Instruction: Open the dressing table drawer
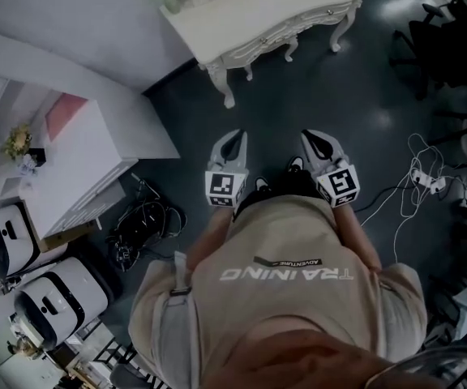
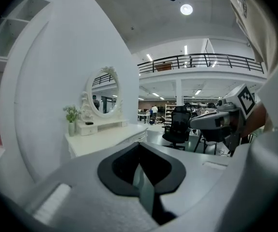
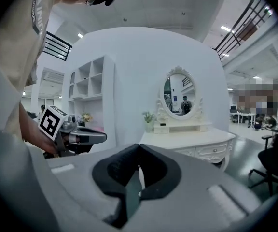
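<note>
Right now we stand back from the dressing table (image 1: pixel 266 14), which sits at the far end of the dark floor (image 1: pixel 298 104) against a curved white wall. We hold both grippers low in front of our chest, side by side and a little apart, each tipped slightly downward and aimed toward the table.

The left gripper (image 2: pixel 139 145) has its jaws clenched together, the black pads meeting at the tips with nothing caught between them. The right gripper (image 3: pixel 139 146) is the same: its jaws are pressed shut on themselves and carry nothing. Neither one touches any furniture.

The drawer (image 3: pixel 215 151) lies in the carved front of the table, under the white top. It is closed flush, and a small round knob shows on its face. It is well apart from both grippers, with open floor between.

On the tabletop, an oval mirror (image 3: pixel 179 94) stands upright in an ornate frame. A small potted plant (image 3: pixel 149 116) sits beside it on the left.

To our left we see a white shelf unit (image 3: pixel 88 95), and beside it a tangle of dark cables (image 1: pixel 144 221) on the floor. To our right, white cords (image 1: pixel 416 177) trail across the floor near black office chairs (image 1: pixel 436 39).
</note>
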A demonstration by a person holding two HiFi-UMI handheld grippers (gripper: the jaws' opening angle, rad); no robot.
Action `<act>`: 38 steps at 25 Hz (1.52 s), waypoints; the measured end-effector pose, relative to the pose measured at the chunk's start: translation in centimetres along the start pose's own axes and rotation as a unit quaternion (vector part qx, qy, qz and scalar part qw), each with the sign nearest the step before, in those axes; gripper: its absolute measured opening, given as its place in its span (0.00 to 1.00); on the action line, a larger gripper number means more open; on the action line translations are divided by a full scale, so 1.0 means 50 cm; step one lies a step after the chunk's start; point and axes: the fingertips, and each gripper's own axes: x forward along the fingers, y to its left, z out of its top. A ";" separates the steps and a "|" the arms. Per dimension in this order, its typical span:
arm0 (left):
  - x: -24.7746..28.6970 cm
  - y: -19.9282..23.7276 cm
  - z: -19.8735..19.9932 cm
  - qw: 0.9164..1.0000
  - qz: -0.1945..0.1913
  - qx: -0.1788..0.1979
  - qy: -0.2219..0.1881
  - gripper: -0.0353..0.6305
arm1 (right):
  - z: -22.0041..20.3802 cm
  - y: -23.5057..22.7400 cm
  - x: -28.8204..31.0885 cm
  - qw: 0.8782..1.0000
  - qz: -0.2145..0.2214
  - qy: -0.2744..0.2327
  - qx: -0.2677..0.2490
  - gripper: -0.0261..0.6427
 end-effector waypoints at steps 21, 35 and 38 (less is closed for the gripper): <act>0.364 0.168 0.129 0.992 0.117 -0.041 0.007 0.06 | 0.066 -0.352 0.304 0.995 0.094 -0.027 -0.014 0.04; 0.503 0.314 0.123 0.992 0.120 -0.037 0.023 0.06 | 0.092 -0.396 0.520 0.992 0.126 0.002 -0.014 0.04; 0.539 0.374 0.154 0.993 0.112 -0.031 0.010 0.06 | 0.139 -0.396 0.576 0.992 0.124 0.000 -0.026 0.04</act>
